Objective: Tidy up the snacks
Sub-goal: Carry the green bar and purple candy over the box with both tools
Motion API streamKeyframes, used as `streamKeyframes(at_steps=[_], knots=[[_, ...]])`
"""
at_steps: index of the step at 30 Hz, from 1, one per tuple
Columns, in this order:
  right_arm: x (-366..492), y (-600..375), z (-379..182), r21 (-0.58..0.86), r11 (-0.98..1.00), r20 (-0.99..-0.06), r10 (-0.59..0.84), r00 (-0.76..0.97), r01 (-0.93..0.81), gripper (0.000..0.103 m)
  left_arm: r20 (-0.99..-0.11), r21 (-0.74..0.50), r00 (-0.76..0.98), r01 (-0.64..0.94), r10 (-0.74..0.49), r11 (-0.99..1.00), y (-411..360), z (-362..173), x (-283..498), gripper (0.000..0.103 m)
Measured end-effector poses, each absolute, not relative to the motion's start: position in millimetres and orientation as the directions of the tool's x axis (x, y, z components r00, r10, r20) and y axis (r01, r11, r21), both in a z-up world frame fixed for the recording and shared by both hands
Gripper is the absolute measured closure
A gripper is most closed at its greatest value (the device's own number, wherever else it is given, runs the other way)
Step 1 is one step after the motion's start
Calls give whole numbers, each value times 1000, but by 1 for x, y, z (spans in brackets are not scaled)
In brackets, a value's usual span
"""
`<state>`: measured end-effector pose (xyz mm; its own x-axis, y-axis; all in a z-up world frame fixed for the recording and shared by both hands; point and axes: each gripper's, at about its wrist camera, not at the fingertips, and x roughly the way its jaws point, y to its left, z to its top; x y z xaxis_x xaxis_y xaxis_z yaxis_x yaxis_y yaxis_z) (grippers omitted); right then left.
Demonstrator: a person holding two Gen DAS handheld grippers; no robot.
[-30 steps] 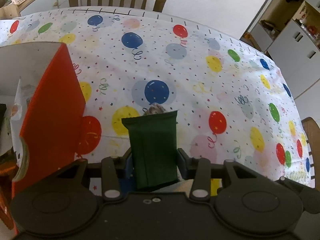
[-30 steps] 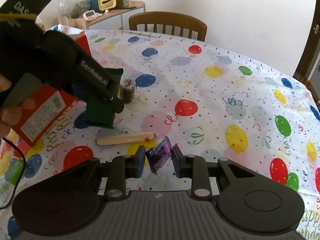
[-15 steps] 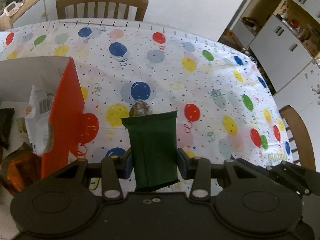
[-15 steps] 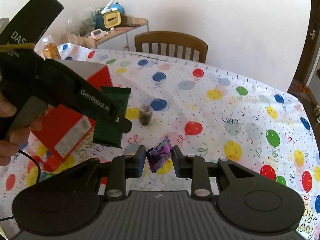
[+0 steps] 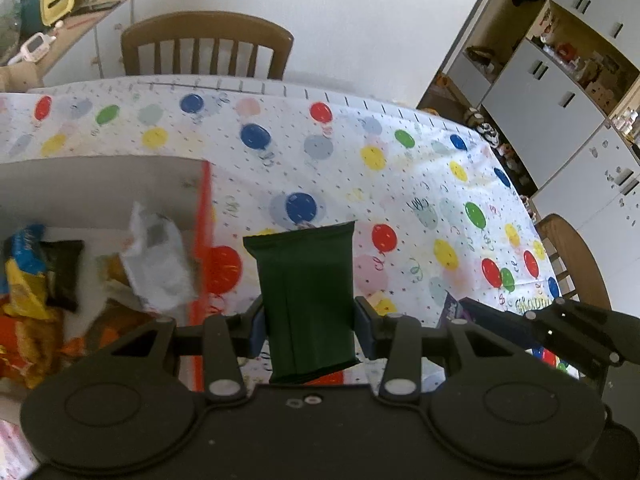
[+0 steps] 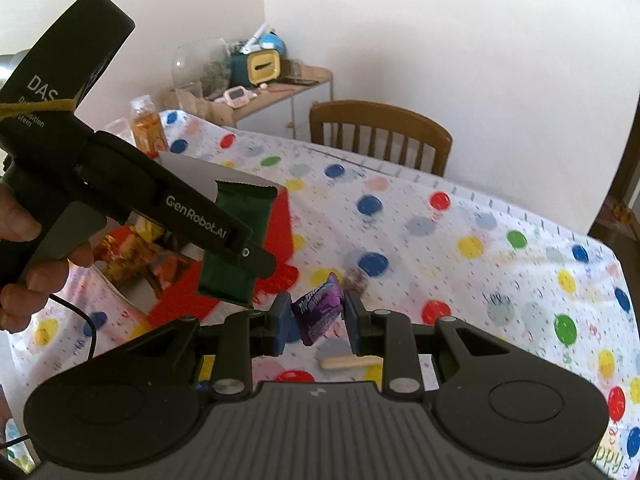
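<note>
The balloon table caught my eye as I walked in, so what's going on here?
A person is sorting snacks with two handheld grippers. The left gripper is shut on a dark green packet, held up beside the open red box that already contains several wrappers. The right gripper is shut on a small purple packet. A pale stick-shaped snack and a small dark sweet lie on the tablecloth, not yet boxed.

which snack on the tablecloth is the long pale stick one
The pale stick snack lying flat just beyond the right gripper; the small dark wrapped one farther back is short.
</note>
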<state>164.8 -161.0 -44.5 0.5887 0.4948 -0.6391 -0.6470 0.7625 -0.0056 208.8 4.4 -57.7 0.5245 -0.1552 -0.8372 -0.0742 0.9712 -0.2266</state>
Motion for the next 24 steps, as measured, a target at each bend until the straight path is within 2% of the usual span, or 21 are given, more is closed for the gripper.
streamKeyframes(at_steps=[24], knots=[[147, -48, -29, -46, 681, -620, 554, 556, -730, 75, -818, -206, 570, -170, -75, 964, 128, -26, 174, 62]])
